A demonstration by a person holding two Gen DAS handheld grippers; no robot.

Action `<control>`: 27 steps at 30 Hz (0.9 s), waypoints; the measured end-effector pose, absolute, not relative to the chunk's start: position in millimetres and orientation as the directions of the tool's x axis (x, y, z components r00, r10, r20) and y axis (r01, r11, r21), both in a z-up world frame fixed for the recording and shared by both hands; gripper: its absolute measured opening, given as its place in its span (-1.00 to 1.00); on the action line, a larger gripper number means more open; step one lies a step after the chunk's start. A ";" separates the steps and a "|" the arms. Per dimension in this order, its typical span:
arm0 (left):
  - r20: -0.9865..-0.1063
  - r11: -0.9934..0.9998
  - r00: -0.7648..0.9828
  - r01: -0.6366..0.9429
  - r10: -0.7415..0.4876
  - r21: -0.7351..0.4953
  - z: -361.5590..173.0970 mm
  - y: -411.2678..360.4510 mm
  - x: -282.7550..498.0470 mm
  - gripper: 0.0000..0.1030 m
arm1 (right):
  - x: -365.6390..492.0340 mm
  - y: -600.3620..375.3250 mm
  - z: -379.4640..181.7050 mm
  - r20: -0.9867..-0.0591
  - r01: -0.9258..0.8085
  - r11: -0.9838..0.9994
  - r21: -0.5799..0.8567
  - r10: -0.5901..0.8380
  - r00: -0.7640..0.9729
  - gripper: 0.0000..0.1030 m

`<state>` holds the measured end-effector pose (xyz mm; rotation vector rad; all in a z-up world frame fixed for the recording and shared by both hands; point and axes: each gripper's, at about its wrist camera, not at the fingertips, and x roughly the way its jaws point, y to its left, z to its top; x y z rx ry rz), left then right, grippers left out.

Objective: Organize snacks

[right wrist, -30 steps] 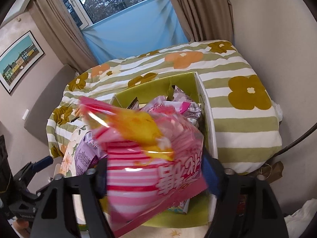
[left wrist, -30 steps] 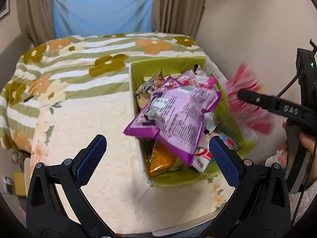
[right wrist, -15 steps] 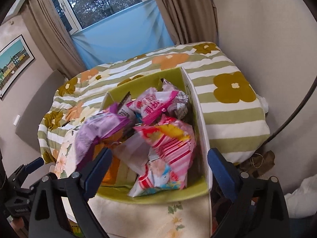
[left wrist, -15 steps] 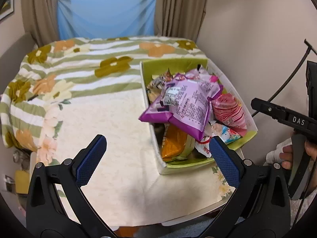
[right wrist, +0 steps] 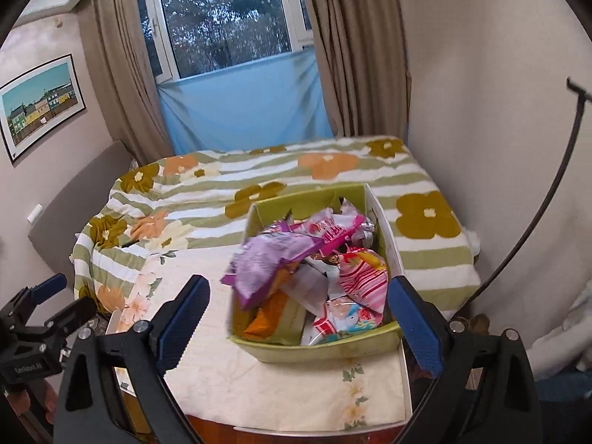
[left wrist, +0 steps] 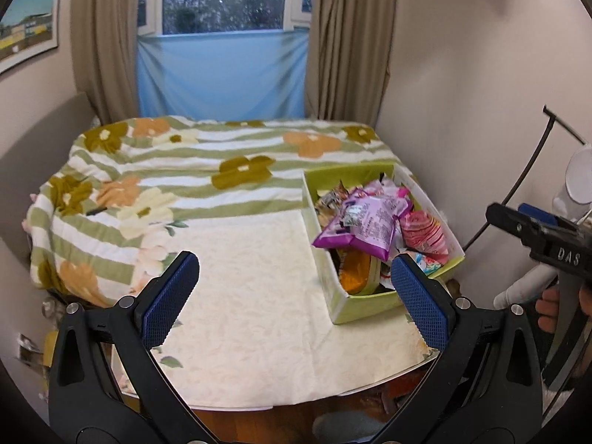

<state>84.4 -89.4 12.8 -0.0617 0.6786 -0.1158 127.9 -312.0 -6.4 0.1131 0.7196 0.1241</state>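
A green box (left wrist: 364,305) (right wrist: 314,351) full of snack packets stands on a cream tablecloth (left wrist: 244,296) (right wrist: 229,373). A purple packet (left wrist: 364,222) (right wrist: 273,259) lies on top of the pile. Beside it, a pink striped packet (left wrist: 423,231) (right wrist: 364,277) rests at the box's right side. My left gripper (left wrist: 296,301) hangs open and empty above the cloth, back from the box. My right gripper (right wrist: 298,327) is also open, nothing between its fingers, pulled back from the box's near end. Each gripper shows at the other view's edge.
The table's front edge (left wrist: 259,405) runs just beyond my fingers. Behind the table lies a bed with a flowered, striped cover (left wrist: 207,155) (right wrist: 333,170). A wall (left wrist: 462,74) stands close on the right; a curved black cable (right wrist: 532,229) hangs there.
The pink striped packet left my right gripper and dropped into the box. Both grippers then drew back and rose, so the box looks smaller and more of the room shows.
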 end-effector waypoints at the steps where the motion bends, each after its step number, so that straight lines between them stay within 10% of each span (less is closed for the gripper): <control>1: -0.616 0.992 0.777 0.082 -0.125 -0.098 14.9 -85.8 80.0 0.99 | 122.2 -307.0 -2.8 -0.642 -0.075 0.988 0.135 0.145 0.753 0.86; 27: -0.546 0.997 0.834 0.047 -0.075 -0.066 30.7 -63.6 36.8 0.99 | 73.6 -264.7 6.4 -0.579 -0.068 0.997 0.023 0.069 0.812 0.86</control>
